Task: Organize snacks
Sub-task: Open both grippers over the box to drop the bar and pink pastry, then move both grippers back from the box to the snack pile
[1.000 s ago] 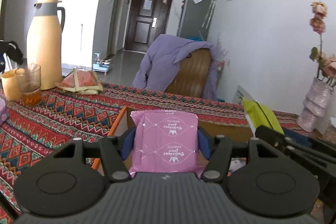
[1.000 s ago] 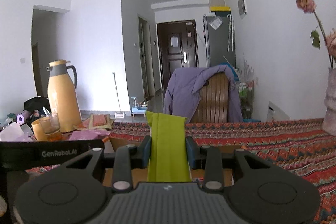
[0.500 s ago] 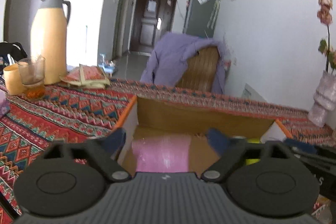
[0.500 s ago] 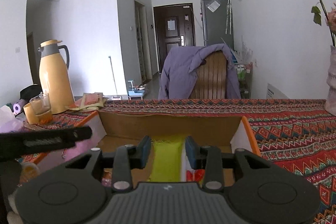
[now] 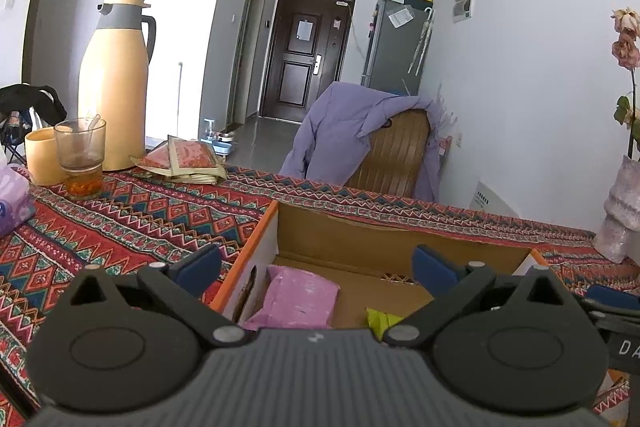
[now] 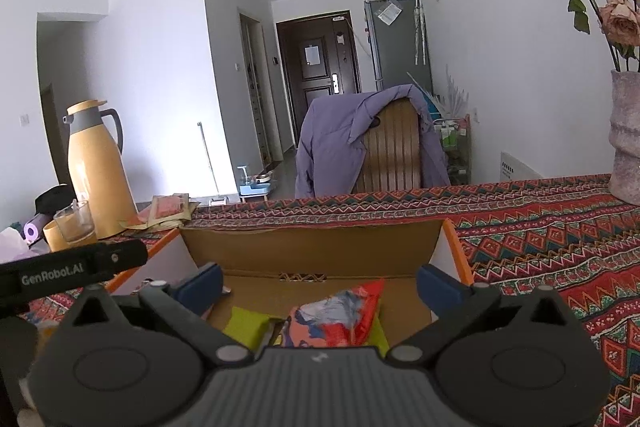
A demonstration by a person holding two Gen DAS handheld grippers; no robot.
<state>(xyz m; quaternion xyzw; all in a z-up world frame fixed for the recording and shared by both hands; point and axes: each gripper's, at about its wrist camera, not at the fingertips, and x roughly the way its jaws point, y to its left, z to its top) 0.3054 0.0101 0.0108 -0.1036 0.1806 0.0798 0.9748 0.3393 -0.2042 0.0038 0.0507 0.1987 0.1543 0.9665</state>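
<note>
An open cardboard box (image 5: 384,243) with orange edges sits on the patterned tablecloth (image 5: 132,215). A pink snack packet (image 5: 298,297) lies flat in its left part, beside a corner of a green packet (image 5: 380,319). My left gripper (image 5: 316,265) hangs over the box, open wide and holding nothing. In the right wrist view the green packet (image 6: 248,323) lies on the floor of the box (image 6: 312,251) beside a red and orange snack bag (image 6: 340,315). My right gripper (image 6: 320,285) is above them, its jaws opening, with nothing gripped.
A tall yellow thermos (image 5: 114,87), a glass of tea (image 5: 82,155), a yellow cup (image 5: 40,157) and folded packets (image 5: 180,163) stand at the far left. A vase of dried roses (image 6: 624,139) is on the right. A chair with a purple jacket (image 5: 360,139) stands behind the table.
Both grippers let go and opened wide. The pink packet dropped from the left gripper into the box, and the green packet dropped from the right gripper into it.
</note>
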